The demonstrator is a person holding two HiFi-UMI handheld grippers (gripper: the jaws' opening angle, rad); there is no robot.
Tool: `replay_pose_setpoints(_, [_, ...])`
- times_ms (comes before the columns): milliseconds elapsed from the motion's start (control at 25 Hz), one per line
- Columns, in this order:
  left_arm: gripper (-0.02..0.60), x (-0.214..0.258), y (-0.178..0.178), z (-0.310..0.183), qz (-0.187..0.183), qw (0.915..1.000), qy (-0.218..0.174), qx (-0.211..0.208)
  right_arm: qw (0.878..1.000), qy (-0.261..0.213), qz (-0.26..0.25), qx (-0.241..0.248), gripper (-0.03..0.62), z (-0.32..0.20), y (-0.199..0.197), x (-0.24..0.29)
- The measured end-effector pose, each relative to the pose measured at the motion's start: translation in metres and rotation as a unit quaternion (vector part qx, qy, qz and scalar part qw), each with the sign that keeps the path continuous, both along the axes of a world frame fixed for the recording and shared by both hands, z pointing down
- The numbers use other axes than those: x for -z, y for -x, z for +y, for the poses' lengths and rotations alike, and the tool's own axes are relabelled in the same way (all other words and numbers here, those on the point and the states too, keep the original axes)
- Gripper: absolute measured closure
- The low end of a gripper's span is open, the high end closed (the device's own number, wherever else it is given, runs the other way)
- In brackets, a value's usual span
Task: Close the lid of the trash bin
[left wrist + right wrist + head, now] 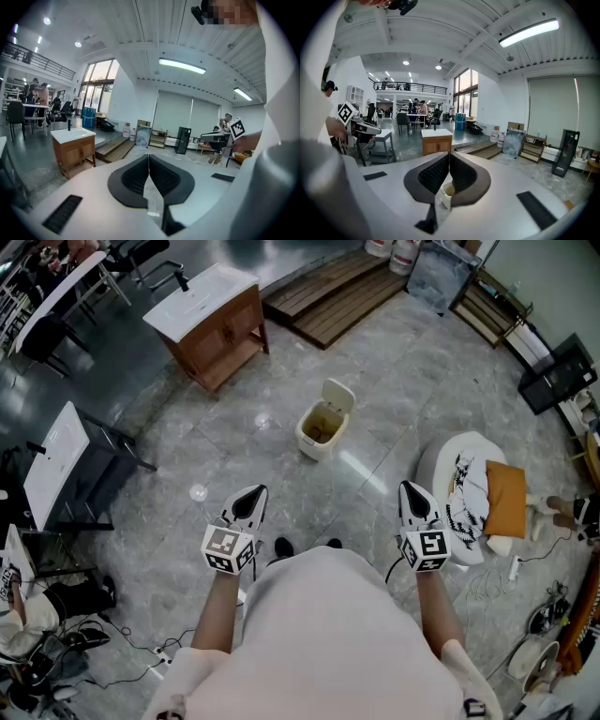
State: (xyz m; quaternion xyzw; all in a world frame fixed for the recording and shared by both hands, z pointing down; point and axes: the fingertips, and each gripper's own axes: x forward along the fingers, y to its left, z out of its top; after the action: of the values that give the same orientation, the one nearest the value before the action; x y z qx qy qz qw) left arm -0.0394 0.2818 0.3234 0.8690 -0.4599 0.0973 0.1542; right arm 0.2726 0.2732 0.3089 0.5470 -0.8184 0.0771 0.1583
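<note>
A small cream trash bin (321, 430) stands on the grey floor ahead of me, its lid (337, 395) tipped up and open at the far side. Both grippers hang well short of it, near my body. My left gripper (250, 498) is shut, its black pads meeting with nothing between them (148, 176). My right gripper (413, 491) is shut too and holds nothing. In the right gripper view a sliver of the bin (446, 192) shows below the closed jaws (449, 171).
A wooden vanity with a white sink top (211, 320) stands at the back left. Wooden pallets (328, 296) lie beyond the bin. A white round seat with an orange cushion (478, 493) sits at the right. A dark table (66, 465) is at left; cables (478, 592) trail at lower right.
</note>
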Motion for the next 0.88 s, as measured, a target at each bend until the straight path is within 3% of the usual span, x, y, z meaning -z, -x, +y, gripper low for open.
replay_pose_setpoints(880, [0.563, -0.004, 0.020, 0.003, 0.004, 0.9998, 0.005, -0.017, 1.000, 0.005, 0.007, -0.015, 0.562, 0.004, 0.020, 0.000])
